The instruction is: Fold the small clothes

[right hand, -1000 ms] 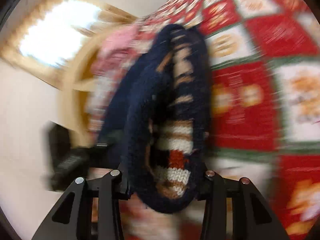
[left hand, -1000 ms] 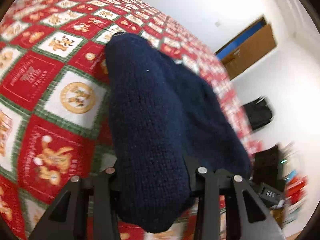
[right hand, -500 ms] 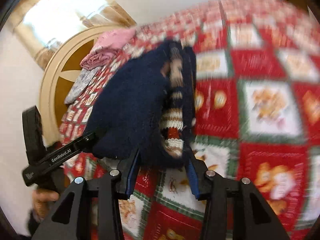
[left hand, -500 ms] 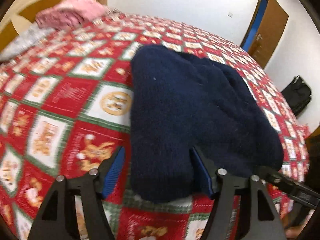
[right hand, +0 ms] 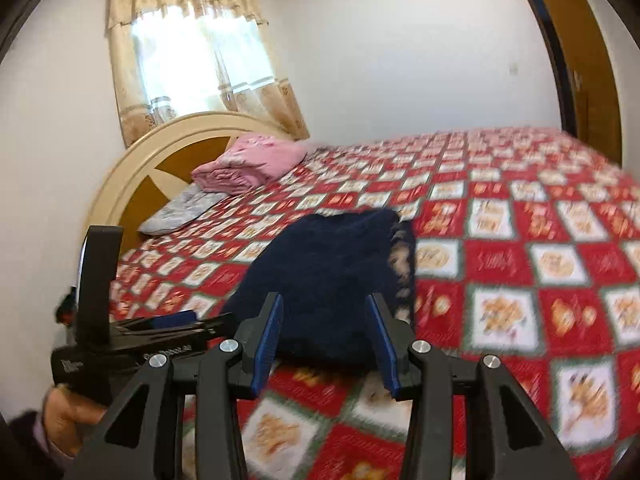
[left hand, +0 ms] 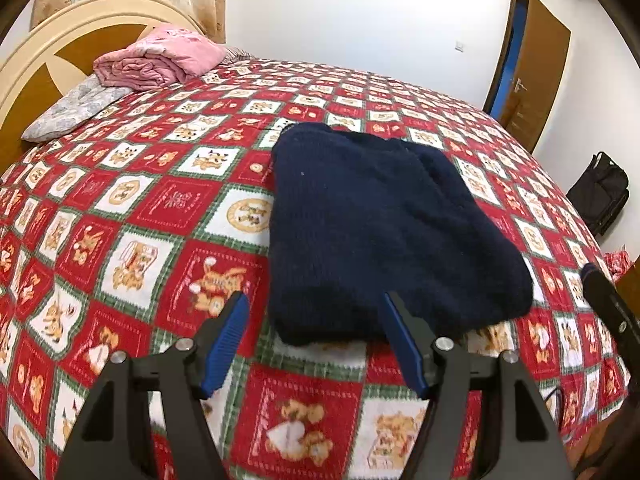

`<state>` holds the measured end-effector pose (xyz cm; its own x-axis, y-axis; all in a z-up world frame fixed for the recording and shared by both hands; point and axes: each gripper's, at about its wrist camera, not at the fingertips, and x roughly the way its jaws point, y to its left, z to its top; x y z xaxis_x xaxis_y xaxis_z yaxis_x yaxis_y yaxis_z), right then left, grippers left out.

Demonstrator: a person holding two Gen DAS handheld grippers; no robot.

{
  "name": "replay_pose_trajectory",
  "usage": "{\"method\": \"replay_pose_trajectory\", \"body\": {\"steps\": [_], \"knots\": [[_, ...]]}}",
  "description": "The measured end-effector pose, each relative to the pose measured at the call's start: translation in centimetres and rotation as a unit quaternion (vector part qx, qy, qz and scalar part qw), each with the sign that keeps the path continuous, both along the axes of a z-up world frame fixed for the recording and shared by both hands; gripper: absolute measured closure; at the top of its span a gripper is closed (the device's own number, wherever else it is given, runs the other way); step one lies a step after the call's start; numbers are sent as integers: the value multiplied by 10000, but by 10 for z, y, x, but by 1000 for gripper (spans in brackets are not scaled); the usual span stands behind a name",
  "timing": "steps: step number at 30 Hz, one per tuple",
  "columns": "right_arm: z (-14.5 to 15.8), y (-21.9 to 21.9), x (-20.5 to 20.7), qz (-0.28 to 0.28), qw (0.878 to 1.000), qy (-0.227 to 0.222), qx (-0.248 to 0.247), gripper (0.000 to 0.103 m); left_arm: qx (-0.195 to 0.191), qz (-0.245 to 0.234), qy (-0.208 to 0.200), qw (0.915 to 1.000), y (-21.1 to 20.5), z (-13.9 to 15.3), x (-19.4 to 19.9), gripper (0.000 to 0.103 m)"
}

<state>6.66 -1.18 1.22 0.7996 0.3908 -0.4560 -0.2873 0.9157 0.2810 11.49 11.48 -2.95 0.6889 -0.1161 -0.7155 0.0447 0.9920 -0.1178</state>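
A: Between the L gripper (left hand: 314,326) fingers (left hand: 226,338) – what's there?

B: Just the near edge of the navy sweater (left hand: 380,232) and quilt. Blue pads spread wide, nothing pinched. The R-side finger tip overlaps the sweater's near hem in view; can't tell if it touches.

A: And the R gripper (right hand: 326,320)?

B: Same deal: fingers (right hand: 268,340) apart, blue pads facing in, gripping nothing. Sweater's near end sits between and behind the tips. View's motion-blurred, esp. the quilt.

A: Sweater itself?

B: Folded into a rough rectangle, flat on the red/white/green patchwork quilt (left hand: 140,208), approx. mid-bed. From the R wrist cam a striped cream/brown knit pattern shows along its R edge, where the inner layer peeks out.

A: Anything else round it?

B: L gripper's body shows low left in the R cam, held in a hand (right hand: 68,420). Further out, at the head of the bed: pink folded blanket (left hand: 160,60) on top of a grey floral pillow (left hand: 76,108), against a cream & brown headboard (left hand: 72,40). Curtained window (right hand: 196,60) behind that. Brown door (left hand: 536,72) on the far wall, black bag (left hand: 600,192) on the floor by the bed's R side.
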Motion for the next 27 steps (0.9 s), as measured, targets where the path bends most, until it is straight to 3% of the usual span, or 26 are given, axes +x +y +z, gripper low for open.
{"method": "replay_pose_trajectory", "body": {"steps": [6,9,12,16,20,22,23,27], "knots": [[1,14,-21,-232,9987,449,-71,58,101,-109,-1,9999,-5,3,-29,26],[-11,13,-27,-310,9924,1140,355,58,100,-219,190,9995,-7,1,-44,25],[-24,11,-39,-242,9754,1977,945,58,7,-301,415,9987,-6,-2,-56,23],[-18,15,-62,-195,9642,2369,1173,58,-210,-410,799,9957,-4,-7,-76,23],[19,24,-86,-51,9765,1872,1068,58,-125,-432,689,9966,-7,13,-92,23],[45,28,-100,-126,9886,1300,749,58,-48,-382,430,9983,-8,31,-100,21],[58,31,-108,-204,9937,952,554,57,18,-338,253,9991,-9,41,-105,14],[85,34,-134,-633,9979,-93,66,28,212,-64,-795,9966,-10,81,-133,0]]}}
